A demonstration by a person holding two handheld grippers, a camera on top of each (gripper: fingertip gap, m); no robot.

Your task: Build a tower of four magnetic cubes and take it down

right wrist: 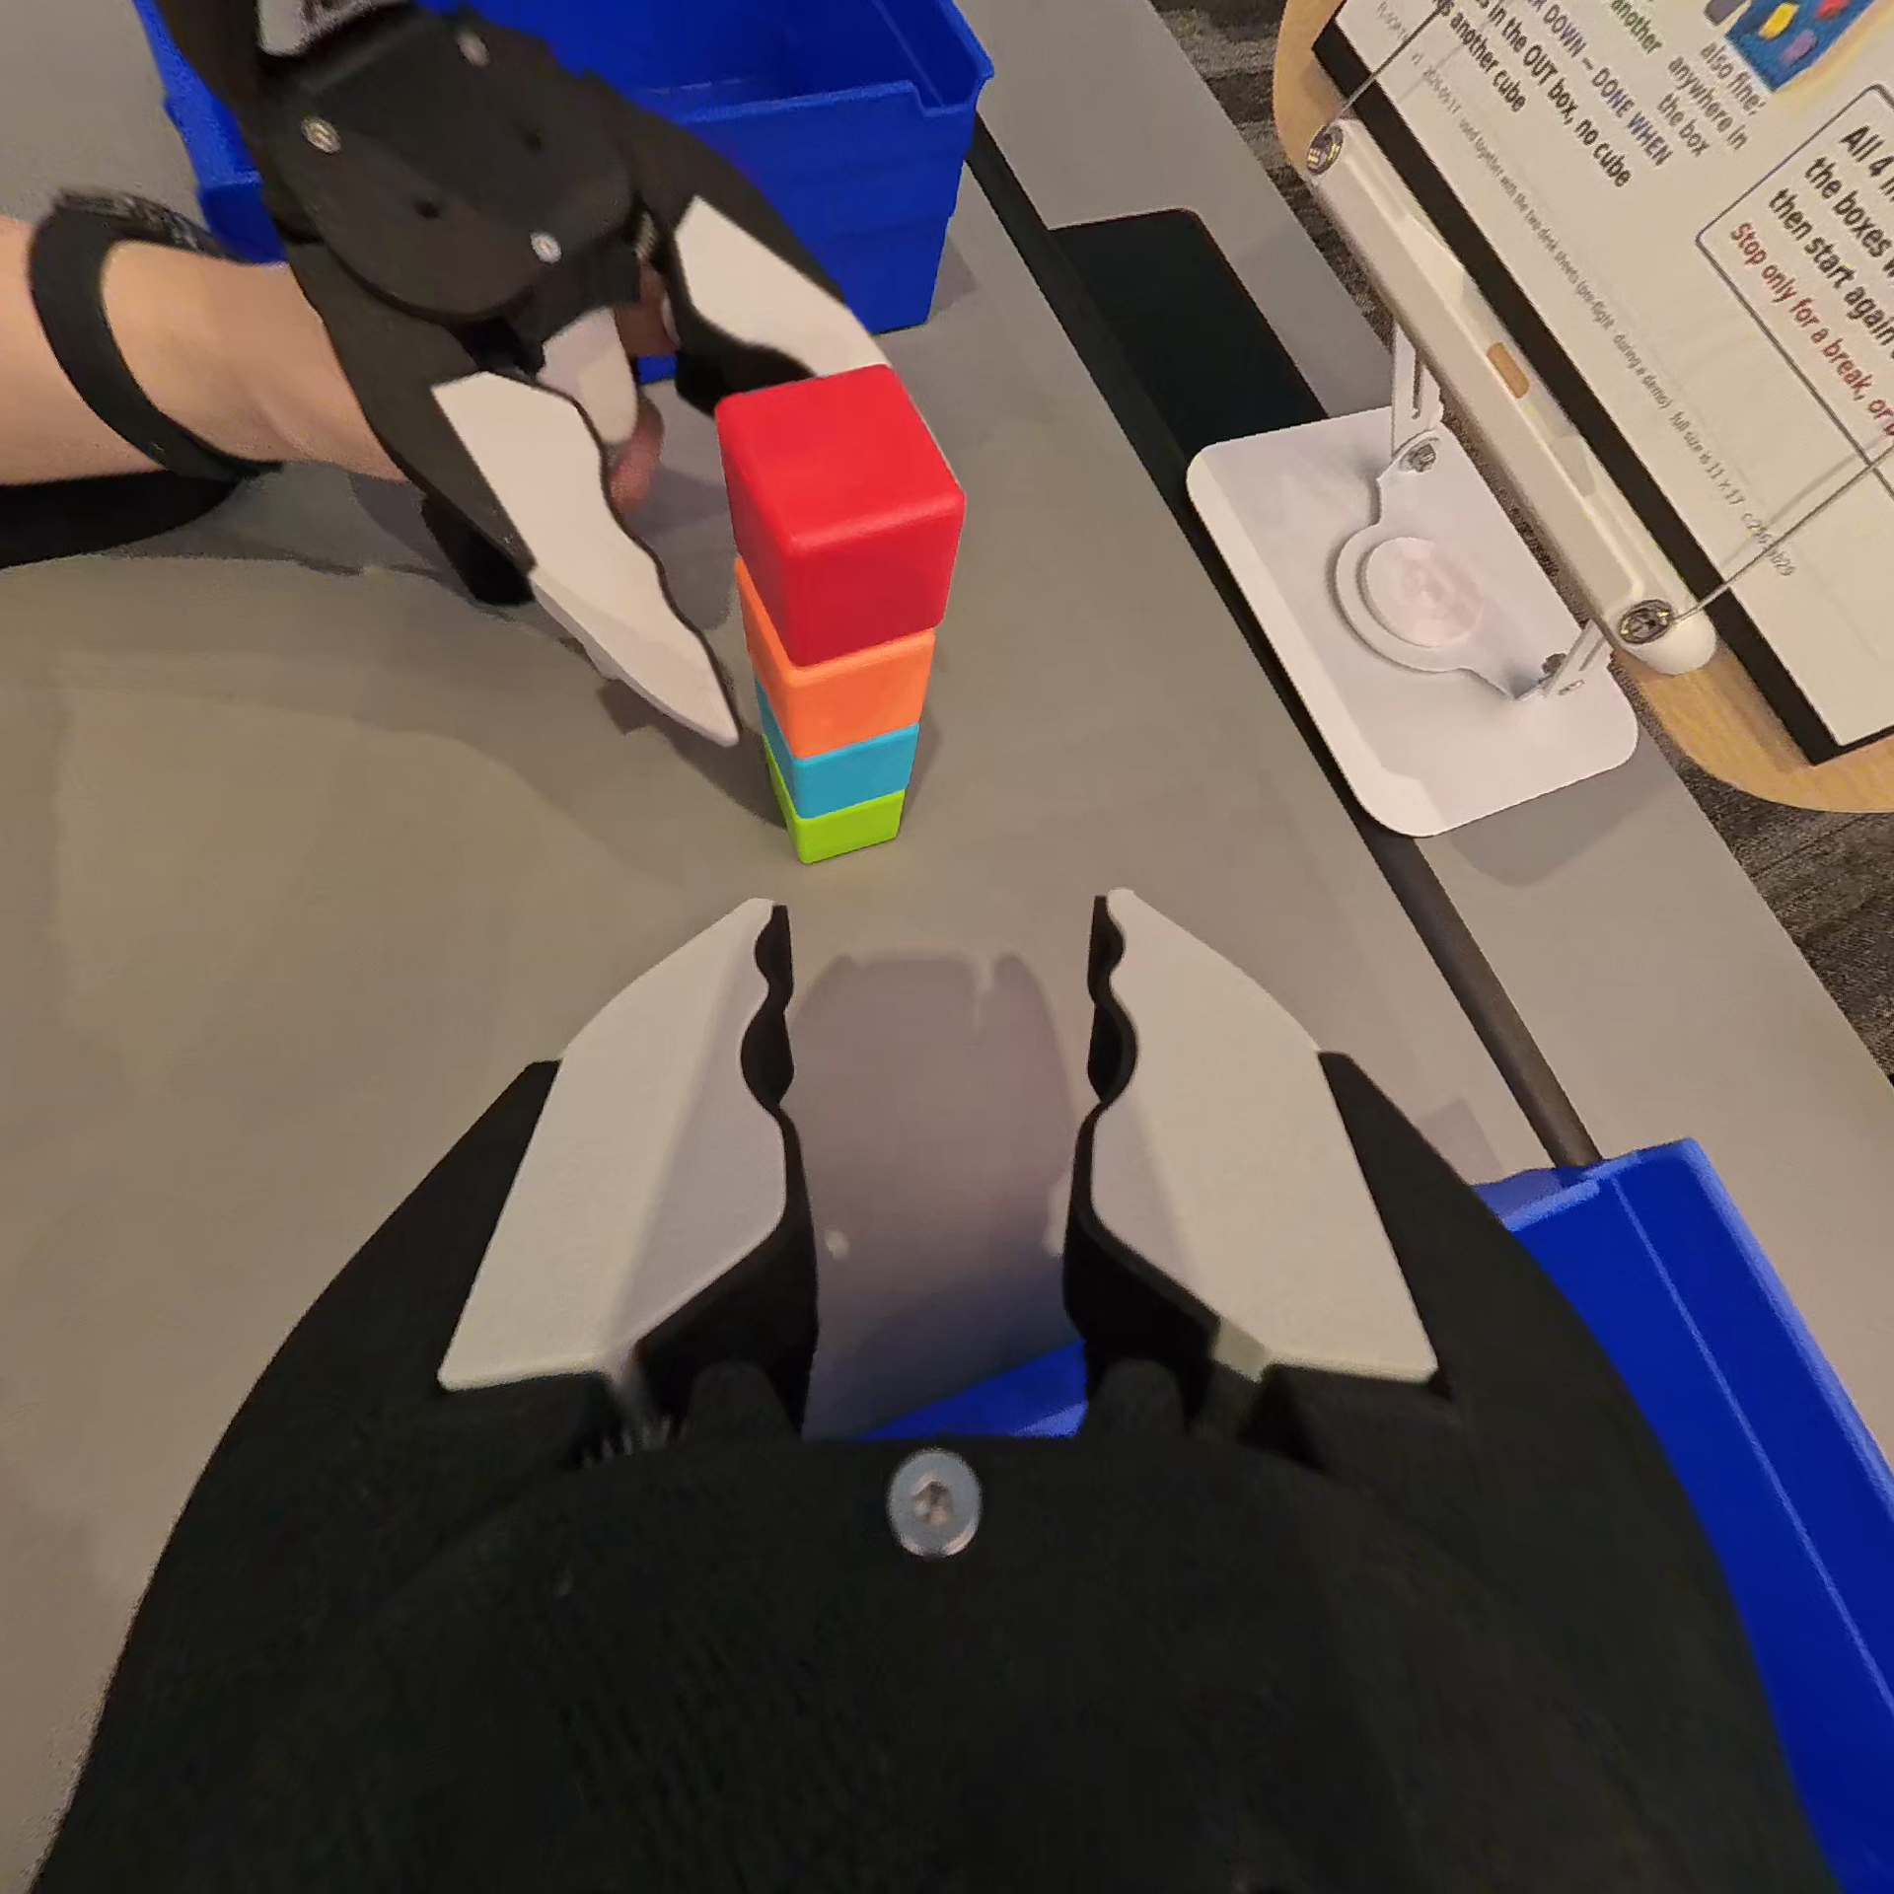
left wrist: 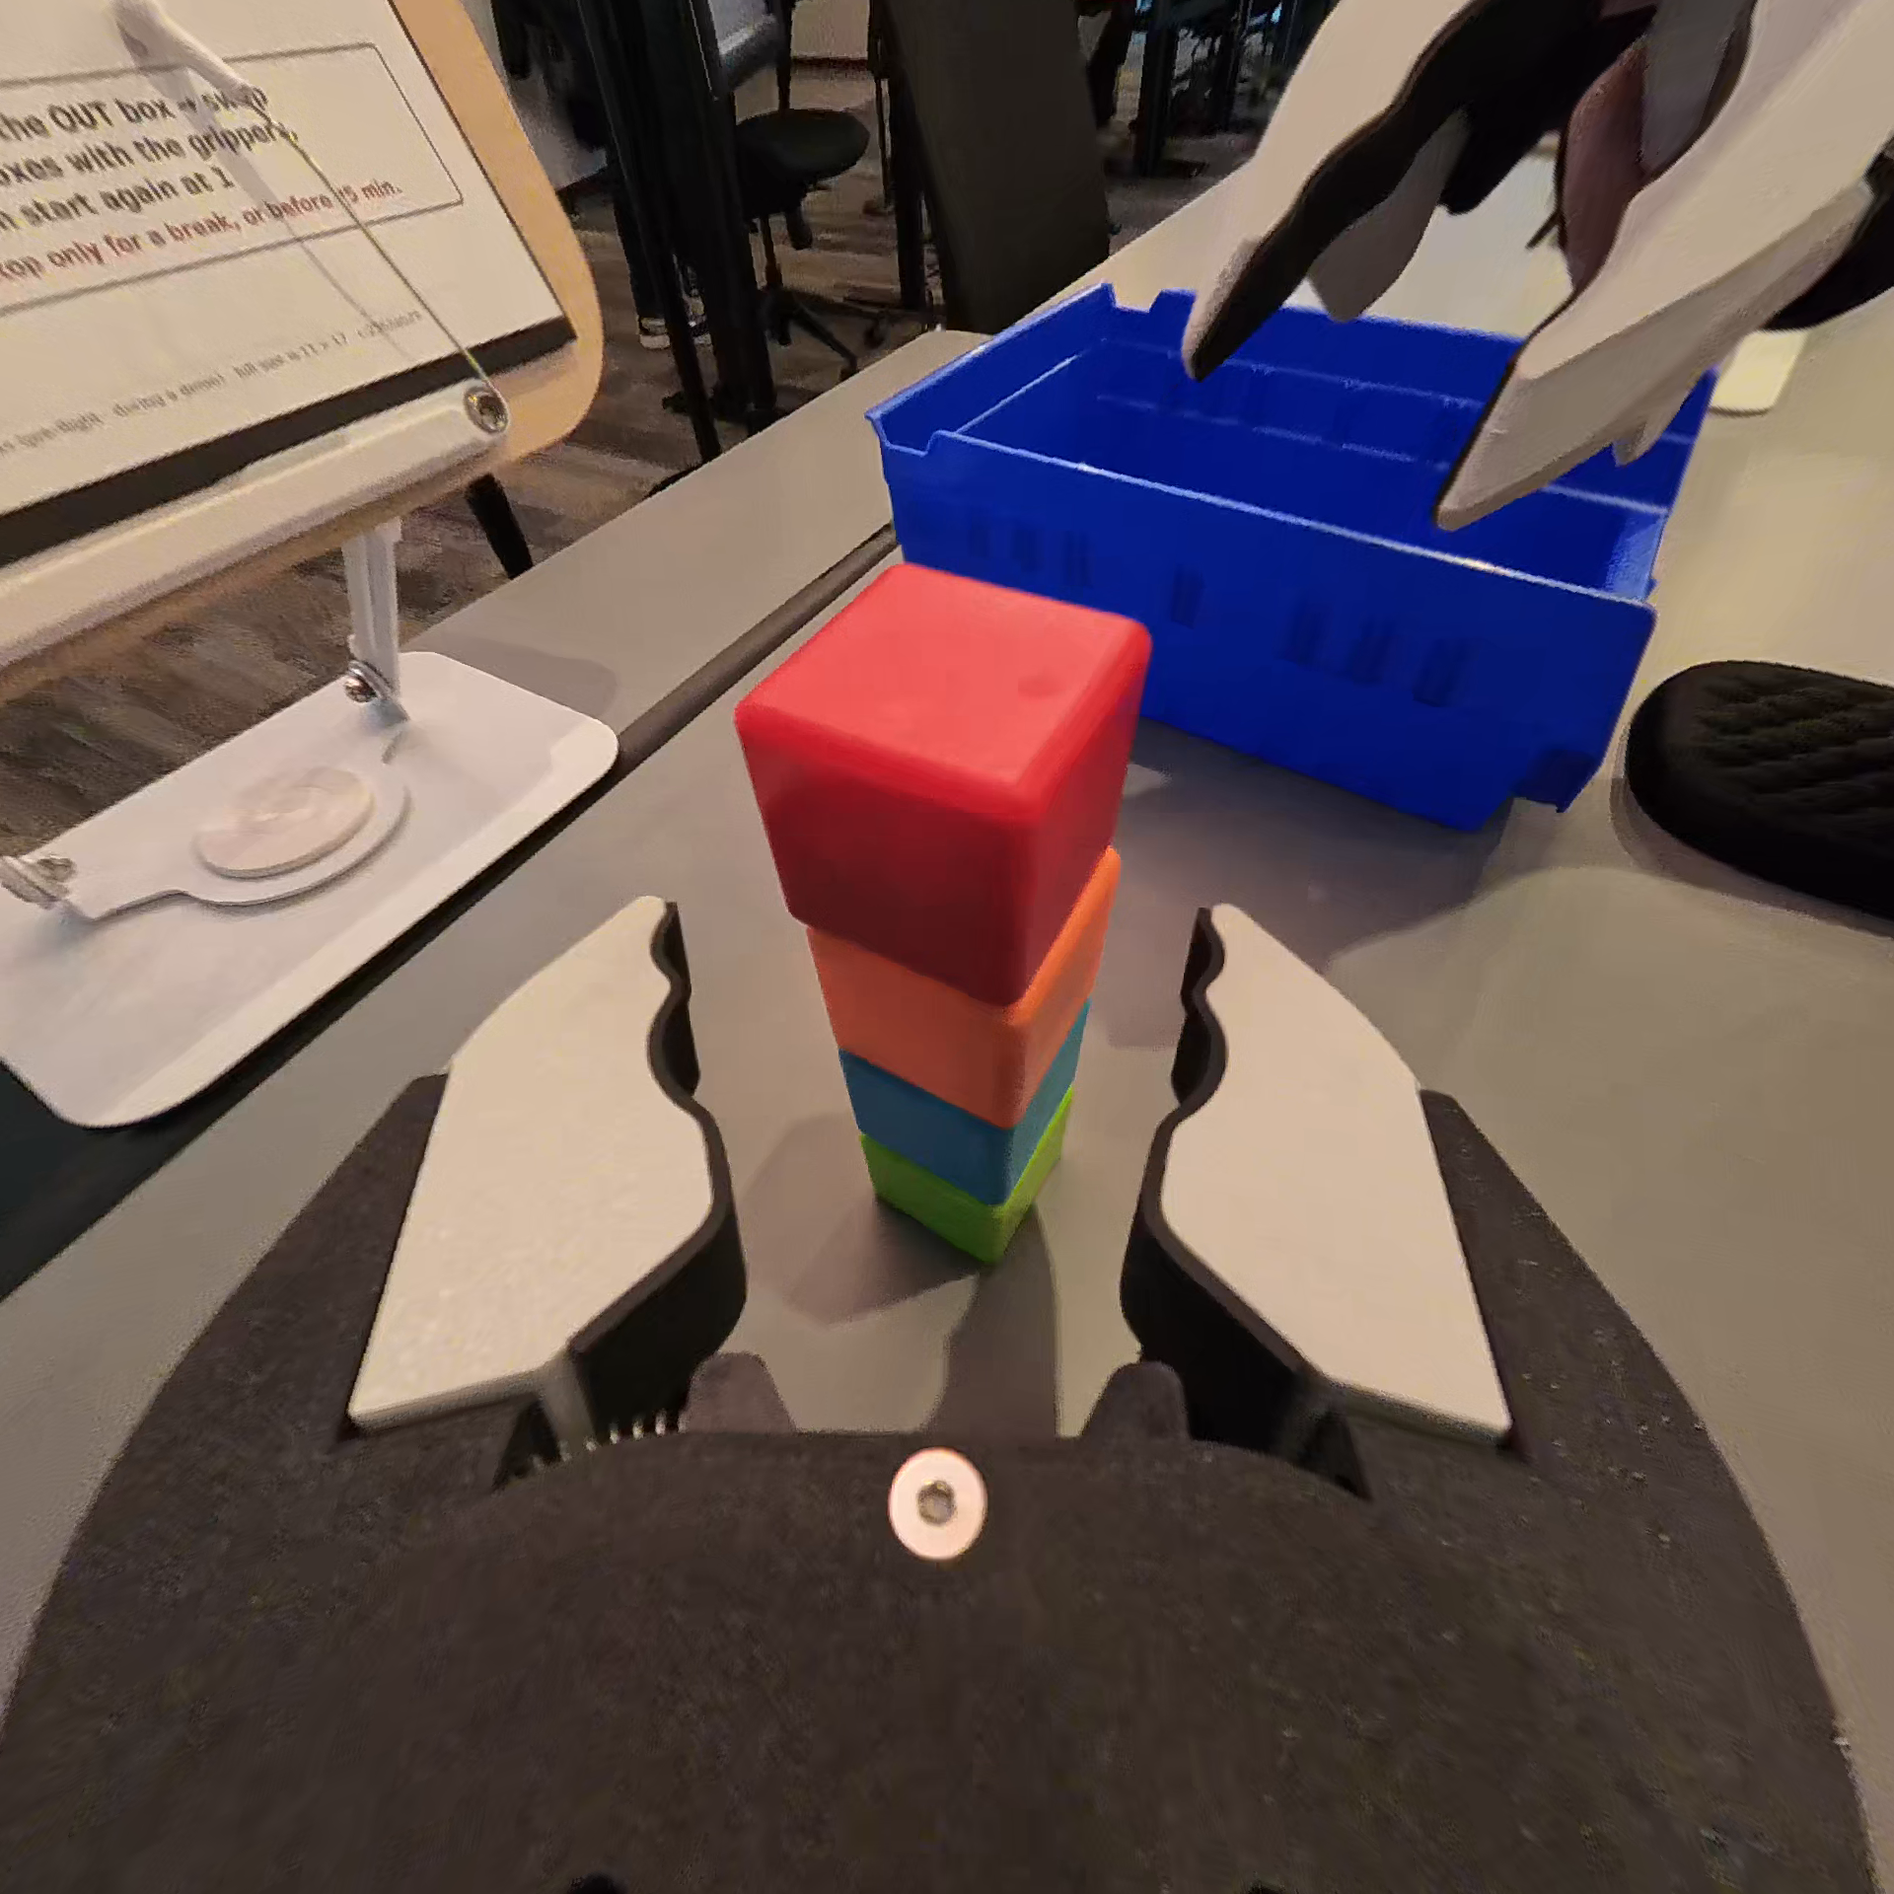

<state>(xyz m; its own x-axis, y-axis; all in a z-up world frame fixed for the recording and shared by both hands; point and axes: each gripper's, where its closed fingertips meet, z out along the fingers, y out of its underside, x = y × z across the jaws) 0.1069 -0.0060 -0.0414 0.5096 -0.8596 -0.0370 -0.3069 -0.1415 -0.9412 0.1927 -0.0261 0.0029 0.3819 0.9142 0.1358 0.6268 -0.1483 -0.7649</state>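
Observation:
A tower of four cubes stands on the grey table (left wrist: 1537, 1127): red (left wrist: 943, 779) on top, then orange (left wrist: 963, 1015), blue (left wrist: 953, 1127) and green (left wrist: 963, 1199) at the bottom. My left gripper (left wrist: 935, 917) is open, with its fingers on either side of the tower and a gap on each side. The right wrist view shows the tower (right wrist: 840, 512) ahead, with the left gripper's near finger (right wrist: 615, 574) beside it. My right gripper (right wrist: 941, 902) is open and empty, a short way in front of the green cube (right wrist: 846, 825). It also shows in the left wrist view (left wrist: 1327, 436), above the bin.
A blue bin (left wrist: 1281, 574) stands just behind the tower. A second blue bin (right wrist: 1691, 1332) lies beside my right gripper. A sign stand with a white base (left wrist: 256, 871) sits across a gap in the table. A black padded rest (left wrist: 1773, 779) lies at the right.

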